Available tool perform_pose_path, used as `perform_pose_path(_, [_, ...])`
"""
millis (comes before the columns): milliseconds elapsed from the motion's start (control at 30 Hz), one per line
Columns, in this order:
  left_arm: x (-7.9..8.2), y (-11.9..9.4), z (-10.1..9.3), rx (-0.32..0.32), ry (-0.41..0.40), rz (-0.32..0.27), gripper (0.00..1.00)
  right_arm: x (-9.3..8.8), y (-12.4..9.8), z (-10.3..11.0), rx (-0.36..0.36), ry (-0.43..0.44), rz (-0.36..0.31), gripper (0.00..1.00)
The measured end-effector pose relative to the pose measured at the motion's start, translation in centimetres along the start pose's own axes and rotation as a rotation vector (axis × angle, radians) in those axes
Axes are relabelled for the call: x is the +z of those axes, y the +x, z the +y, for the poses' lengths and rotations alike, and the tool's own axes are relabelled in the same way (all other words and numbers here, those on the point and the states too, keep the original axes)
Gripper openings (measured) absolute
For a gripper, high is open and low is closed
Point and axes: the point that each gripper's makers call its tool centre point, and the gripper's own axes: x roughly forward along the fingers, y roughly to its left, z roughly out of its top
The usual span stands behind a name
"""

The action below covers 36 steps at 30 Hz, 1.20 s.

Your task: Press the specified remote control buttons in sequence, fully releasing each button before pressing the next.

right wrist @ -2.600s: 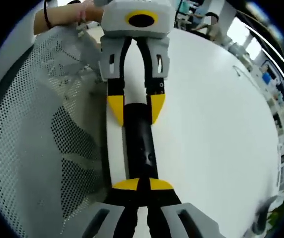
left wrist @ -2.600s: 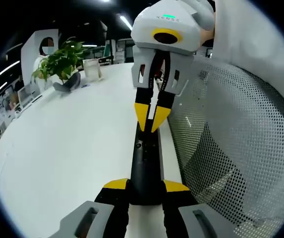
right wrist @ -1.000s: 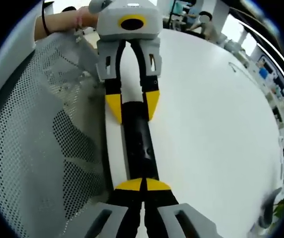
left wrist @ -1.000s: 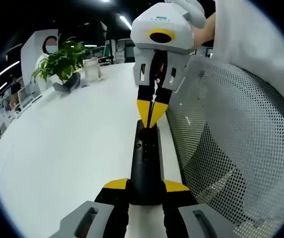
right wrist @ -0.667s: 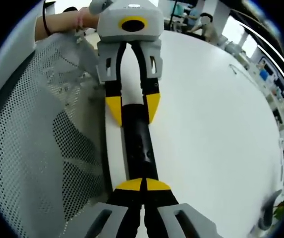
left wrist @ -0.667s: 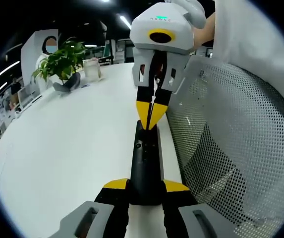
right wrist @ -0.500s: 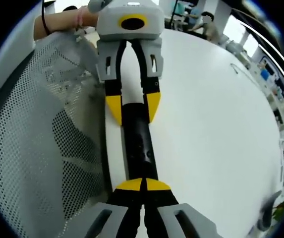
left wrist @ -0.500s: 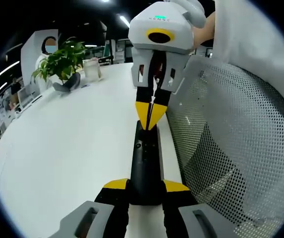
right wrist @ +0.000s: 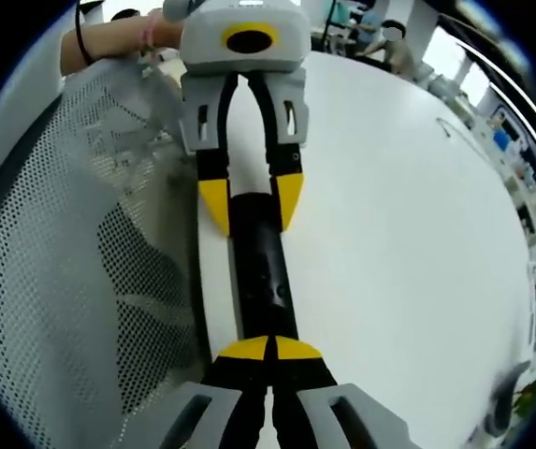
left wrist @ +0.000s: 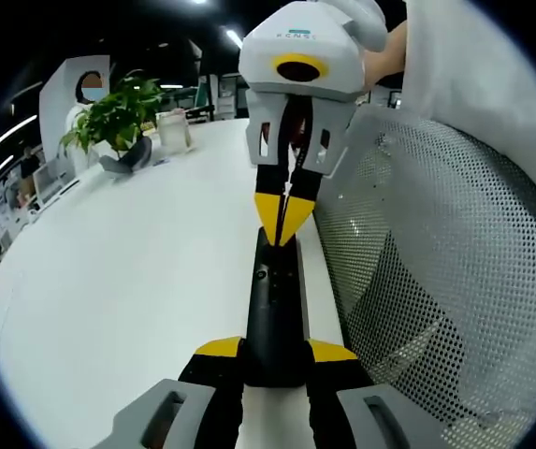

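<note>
A long black remote (left wrist: 275,309) lies lengthwise along the white table's (left wrist: 137,262) edge. My left gripper (left wrist: 275,351) is shut on its near end, one yellow tip on each side. My right gripper (left wrist: 283,224) comes in from the top with its jaws shut, and its yellow tips rest on the remote's far end. In the right gripper view, the right gripper (right wrist: 269,349) is shut, tips together on the remote (right wrist: 260,271). Opposite it, the left gripper (right wrist: 251,201) clamps the other end.
A grey mesh chair back (left wrist: 436,281) stands close beside the table edge, seen also as the mesh chair (right wrist: 62,262). A potted plant (left wrist: 113,117) and a glass jar (left wrist: 174,131) stand at the table's far side. A person's hand (right wrist: 118,37) holds the left gripper.
Since 2.6 s ago the right gripper's tips have closed together and pulled back toward the remote's far end. Over the last second it has barely shifted. The left gripper keeps its hold.
</note>
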Motion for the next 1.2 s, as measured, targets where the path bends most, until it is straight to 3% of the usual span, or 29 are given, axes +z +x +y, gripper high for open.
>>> perform_pose_path(300, [0.0, 0.1, 0.0, 0.000, 0.000, 0.000, 0.24, 0.0, -0.2, -0.2, -0.047, 0.094, -0.061, 0.00])
perform_pose_path(433, [0.1, 0.1, -0.1, 0.000, 0.002, 0.000, 0.24, 0.9, 0.0, 0.1, -0.025, 0.150, -0.132, 0.00])
perform_pose_path(600, [0.2, 0.2, -0.1, 0.000, 0.001, -0.001, 0.24, 0.9, 0.1, 0.0, -0.019, 0.139, -0.113, 0.00])
perform_pose_path(967, [0.2, 0.2, -0.2, 0.001, -0.005, -0.004, 0.24, 1.0, 0.3, 0.1, 0.000, 0.029, -0.048, 0.00])
perform_pose_path(1100, [0.3, 0.2, -0.2, 0.001, -0.005, -0.004, 0.24, 0.9, 0.2, 0.1, -0.014, 0.037, -0.067, 0.00])
perform_pose_path(1200, [0.3, 0.2, -0.2, 0.001, -0.005, -0.004, 0.24, 0.9, 0.2, -0.1, -0.020, 0.100, -0.110, 0.00])
